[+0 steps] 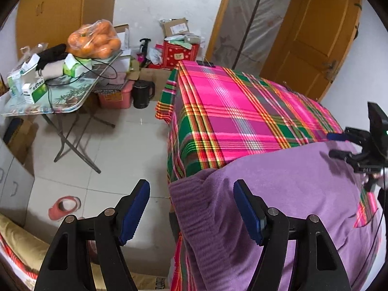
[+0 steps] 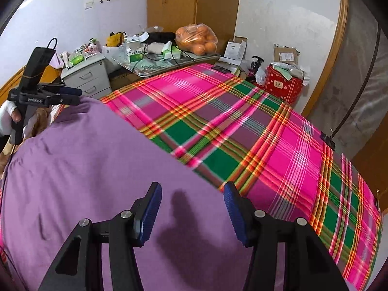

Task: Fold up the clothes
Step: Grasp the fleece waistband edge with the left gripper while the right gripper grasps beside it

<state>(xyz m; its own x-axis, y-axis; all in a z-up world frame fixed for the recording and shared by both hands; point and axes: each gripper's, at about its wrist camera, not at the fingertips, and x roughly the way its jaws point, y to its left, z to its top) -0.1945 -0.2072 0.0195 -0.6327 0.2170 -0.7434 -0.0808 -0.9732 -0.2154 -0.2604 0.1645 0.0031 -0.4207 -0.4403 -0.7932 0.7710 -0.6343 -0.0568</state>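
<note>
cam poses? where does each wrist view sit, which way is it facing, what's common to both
Left wrist: on the left tool, open above the purple garment's ribbed edge at the bed side, facing the folding table and floor; right tool at far right.
Right wrist: on the right tool, open over the garment, facing across the plaid sheet; left tool and hand at left.
Shared: garment, sheet, bag of oranges.

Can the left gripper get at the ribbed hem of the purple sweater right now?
Probably yes: the left gripper is open, the hem lies between its fingers at the bed's edge, and nothing covers it.
</note>
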